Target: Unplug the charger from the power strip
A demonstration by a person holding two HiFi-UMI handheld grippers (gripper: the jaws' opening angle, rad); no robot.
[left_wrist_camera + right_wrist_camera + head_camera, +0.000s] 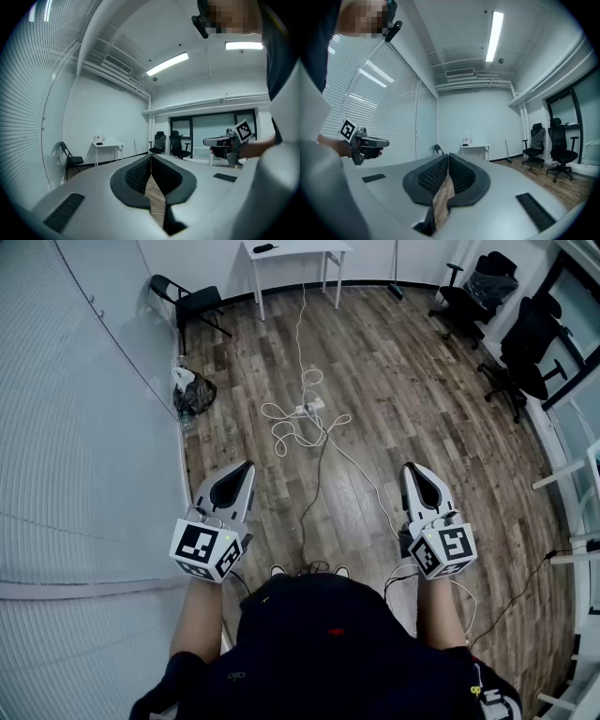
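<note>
A white power strip (310,409) lies on the wood floor well ahead of me, with a small white charger (318,402) on it and white cable loops (281,432) around it. One white lead (302,315) runs back toward the table. A dark cord (314,488) runs from the strip toward my feet. My left gripper (247,466) and right gripper (410,468) are held out level, far above and short of the strip. Both are shut with nothing between the jaws, as the left gripper view (151,157) and right gripper view (448,157) show.
A wall of white blinds (75,427) curves along the left. By it stand a black folding chair (192,306) and a dark bag (192,392). A white table (291,251) is at the back. Black office chairs (525,343) stand at the right.
</note>
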